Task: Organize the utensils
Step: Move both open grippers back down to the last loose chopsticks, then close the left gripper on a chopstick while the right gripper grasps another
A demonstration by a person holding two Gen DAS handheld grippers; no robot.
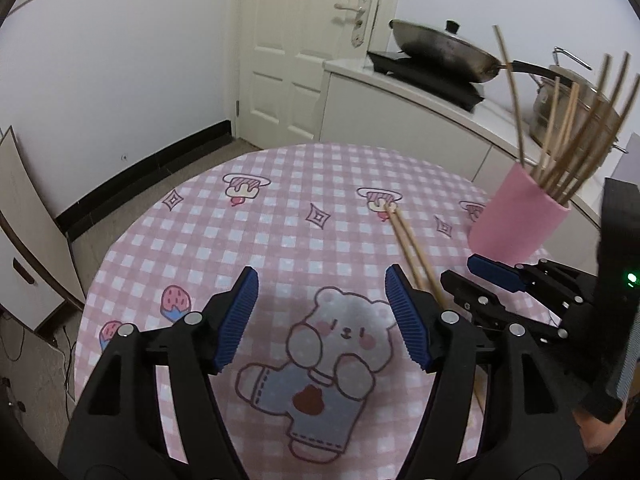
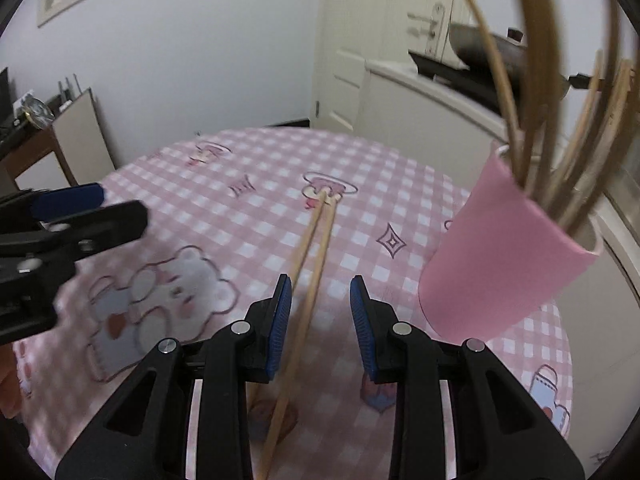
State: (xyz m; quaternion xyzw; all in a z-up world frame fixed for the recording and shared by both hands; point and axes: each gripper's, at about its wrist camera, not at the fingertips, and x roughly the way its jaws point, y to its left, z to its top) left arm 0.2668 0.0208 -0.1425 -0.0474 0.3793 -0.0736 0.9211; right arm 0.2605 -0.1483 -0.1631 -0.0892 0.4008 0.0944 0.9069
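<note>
A pair of wooden chopsticks (image 2: pixel 316 264) lies side by side on the pink checked tablecloth (image 2: pixel 224 216), running away from me. My right gripper (image 2: pixel 320 320) hovers over their near half, jaws open on either side, and the pads do not press on them. To the right stands a pink cup (image 2: pixel 500 260) holding several chopsticks. In the left wrist view my left gripper (image 1: pixel 324 316) is wide open above the bear print with nothing between its fingers. The chopsticks (image 1: pixel 408 240), the right gripper (image 1: pixel 460 272) and the pink cup (image 1: pixel 516 220) are off to its right.
The left gripper (image 2: pixel 120 206) shows at the left edge of the right wrist view. Behind the round table, a white counter (image 1: pixel 380 104) carries a wok (image 1: pixel 444 52) on a black cooker and a steel pot (image 1: pixel 560 108). A white door (image 1: pixel 304 48) and a leaning board (image 1: pixel 28 216) stand beyond.
</note>
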